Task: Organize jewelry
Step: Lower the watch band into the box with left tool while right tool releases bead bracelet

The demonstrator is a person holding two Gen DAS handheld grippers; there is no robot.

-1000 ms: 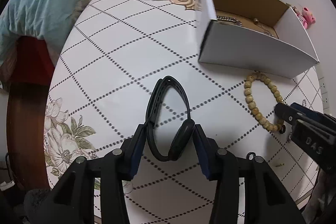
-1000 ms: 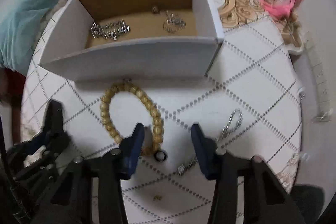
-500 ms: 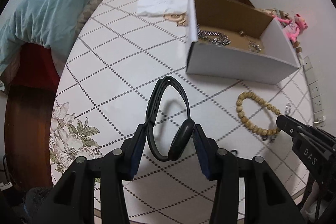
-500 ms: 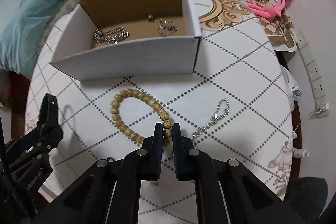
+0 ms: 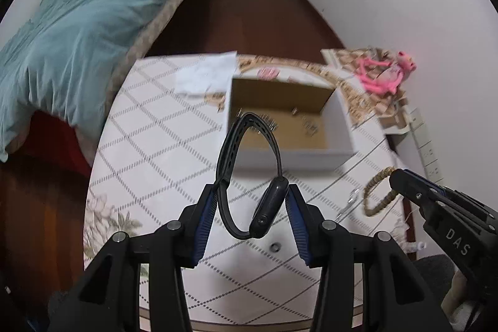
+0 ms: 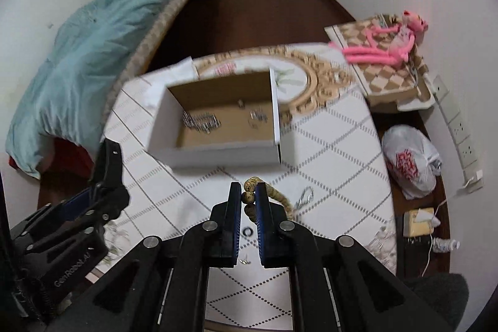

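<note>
Gripping a watch (image 5: 249, 176) whose strap loops away, left fingers (image 5: 204, 226); right fingers (image 6: 233, 217) pinch beads (image 6: 249, 196).

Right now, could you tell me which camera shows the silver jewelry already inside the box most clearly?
The right wrist view: it looks down into the open box, showing the silver chain and smaller pieces on its floor. In the left wrist view, the held watch hides most of them.

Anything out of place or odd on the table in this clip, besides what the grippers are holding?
Yes. A small dark ring and tiny metal bits lie loose on the table, well outside the box, and a silver chain lies apart too. Nothing looks spilled or damaged.
</note>
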